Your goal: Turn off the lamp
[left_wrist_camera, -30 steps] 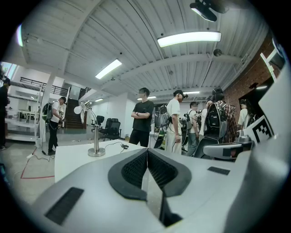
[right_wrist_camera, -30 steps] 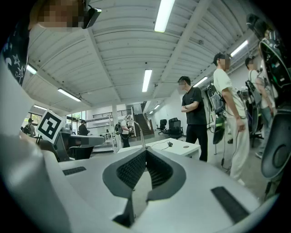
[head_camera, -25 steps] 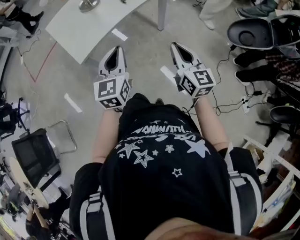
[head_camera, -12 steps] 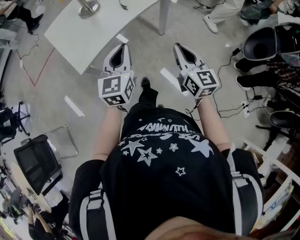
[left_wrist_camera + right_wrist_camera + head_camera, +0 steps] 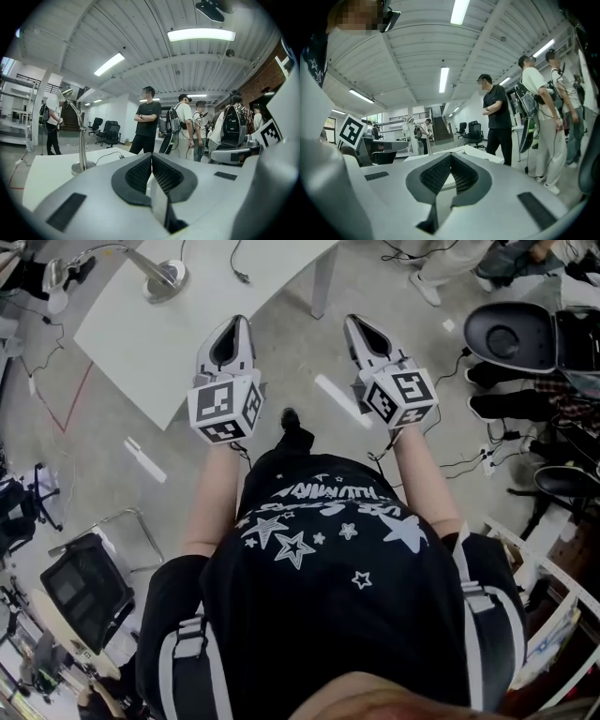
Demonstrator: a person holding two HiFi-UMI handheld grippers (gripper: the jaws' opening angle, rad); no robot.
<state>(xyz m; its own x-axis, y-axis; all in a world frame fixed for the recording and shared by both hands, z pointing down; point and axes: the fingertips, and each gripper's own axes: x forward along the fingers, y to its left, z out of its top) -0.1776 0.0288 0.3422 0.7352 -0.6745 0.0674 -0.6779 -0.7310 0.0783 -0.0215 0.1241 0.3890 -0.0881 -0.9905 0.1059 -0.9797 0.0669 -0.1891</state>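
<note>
A silver desk lamp stands on the white table at the upper left of the head view, with its round base and its head out to the left. A cable trails from it. In the left gripper view the lamp's base rests on the table ahead and to the left, its stem curving up to the head. My left gripper is shut and holds nothing, just off the table's near edge. My right gripper is shut and empty, over the floor.
Several people stand beyond the table. A table leg rises ahead of the right gripper. Black office chairs and a power strip with cables lie to the right, another chair at the lower left.
Both grippers and the person have moved forward toward the table. The lamp's base and head have come fully into the head view. Both grippers stay shut.
</note>
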